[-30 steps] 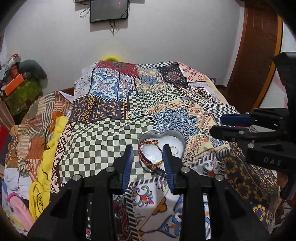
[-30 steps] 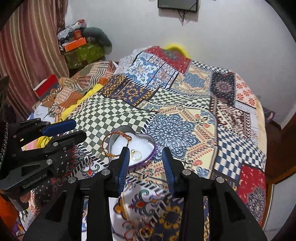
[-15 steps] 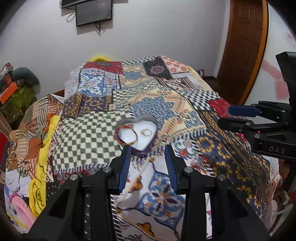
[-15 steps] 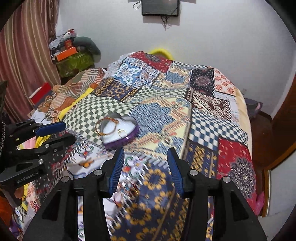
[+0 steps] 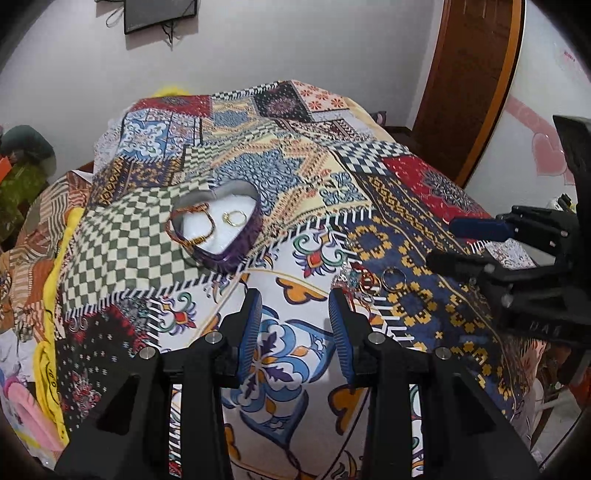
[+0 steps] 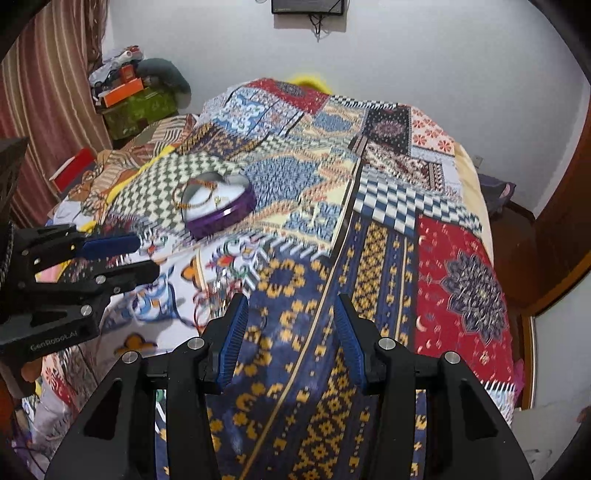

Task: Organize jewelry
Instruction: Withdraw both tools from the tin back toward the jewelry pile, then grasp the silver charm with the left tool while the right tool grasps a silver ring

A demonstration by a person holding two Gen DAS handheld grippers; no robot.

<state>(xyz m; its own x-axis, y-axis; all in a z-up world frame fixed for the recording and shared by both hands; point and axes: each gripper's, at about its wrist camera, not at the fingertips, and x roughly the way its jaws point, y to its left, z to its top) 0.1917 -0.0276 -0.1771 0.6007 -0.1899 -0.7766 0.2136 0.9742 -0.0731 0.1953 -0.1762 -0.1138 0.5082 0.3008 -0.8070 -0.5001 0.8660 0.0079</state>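
A purple heart-shaped tin (image 5: 236,254) (image 6: 225,218) lies open on the patchwork bedspread (image 5: 288,173). A gold ring (image 5: 234,218) rests on its white lining, and a red-and-gold bracelet (image 5: 192,225) hangs over its left rim. Loose rings and bangles (image 5: 373,280) (image 6: 207,299) lie on the cloth nearer to me, blurred in the right wrist view. My left gripper (image 5: 295,325) (image 6: 144,256) hovers open over the cloth, short of the tin, just left of the loose pieces. My right gripper (image 6: 290,332) (image 5: 450,243) is open and empty over the blue-and-yellow patch, right of them.
The bed's right edge drops to the floor beside a wooden door (image 5: 469,85). Folded cloths, a yellow garment (image 5: 55,295) and boxes (image 6: 136,99) crowd the left side. A screen (image 6: 308,6) hangs on the far wall.
Both grippers have drawn back from the tin toward the near, right part of the bed; the tin now sits farther off and to the left. The right jaws stand wider than a second ago.
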